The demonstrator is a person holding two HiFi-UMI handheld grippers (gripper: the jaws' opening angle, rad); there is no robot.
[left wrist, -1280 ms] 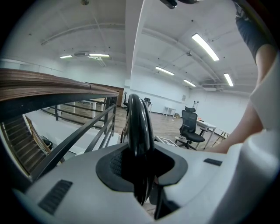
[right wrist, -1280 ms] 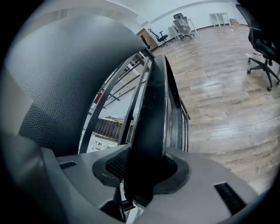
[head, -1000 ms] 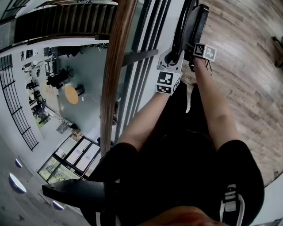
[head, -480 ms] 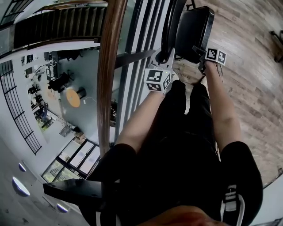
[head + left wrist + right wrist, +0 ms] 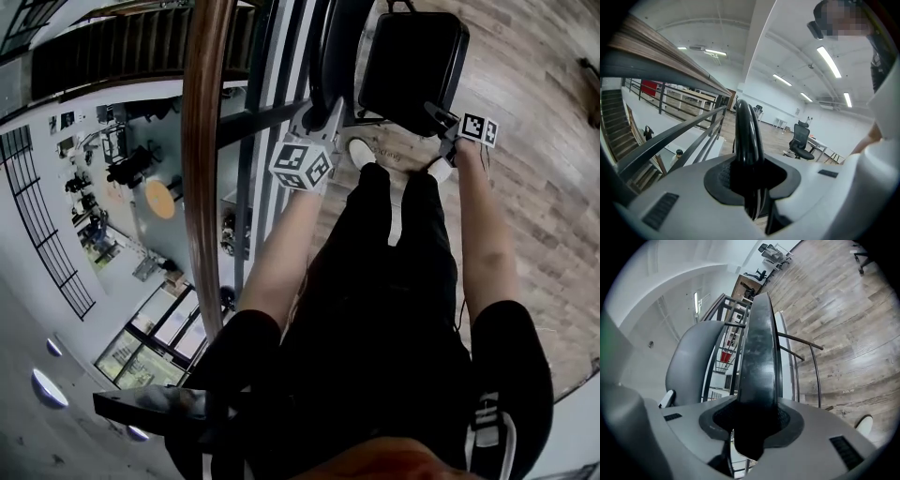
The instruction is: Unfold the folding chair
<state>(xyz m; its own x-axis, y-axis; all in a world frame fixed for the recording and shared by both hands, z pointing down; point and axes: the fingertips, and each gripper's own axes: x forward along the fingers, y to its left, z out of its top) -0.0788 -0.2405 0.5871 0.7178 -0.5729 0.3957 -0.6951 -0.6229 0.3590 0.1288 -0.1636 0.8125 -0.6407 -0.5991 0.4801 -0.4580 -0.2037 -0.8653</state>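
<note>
**Item: folding chair (image 5: pixel 412 61), black, part-open**
- Loc.: standing on the wood floor (image 5: pixel 544 187), just beside the railing w/ wooden handrail (image 5: pixel 202 141), directly ahead of the person's legs. The white shoe (image 5: pixel 361 150) is sitting near its base.
- L gripper (image 5: pixel 323 117): jaws are closing round the glossy black frame tube (image 5: pixel 749 136) on the chair's back side. The pads are pressing on it and are only partly apart, as far as the tube's width allows.
- R gripper (image 5: pixel 442 117): jaws are clamping the edge of the seat panel (image 5: pixel 759 348) at a similar part-way opening. The panel is filling the gap between them.
- Key relation: the seat is running edge-on straight away from the R fingers, w/ the grey backrest (image 5: pixel 689 362) lying to its left in the right gripper view. In the head view the seat is lying between the two grippers, w/ the L one on the railing side. The R hand is on the moving part and the L on the frame, so the seat prob. needs swinging away from the back while the L hand is steadying.
- Writing: none legible on the chair. Small print is showing on one floor plank (image 5: pixel 848 391), but it's too small to read reliably. Each gripper cube is carrying square b/w markers only.
</note>
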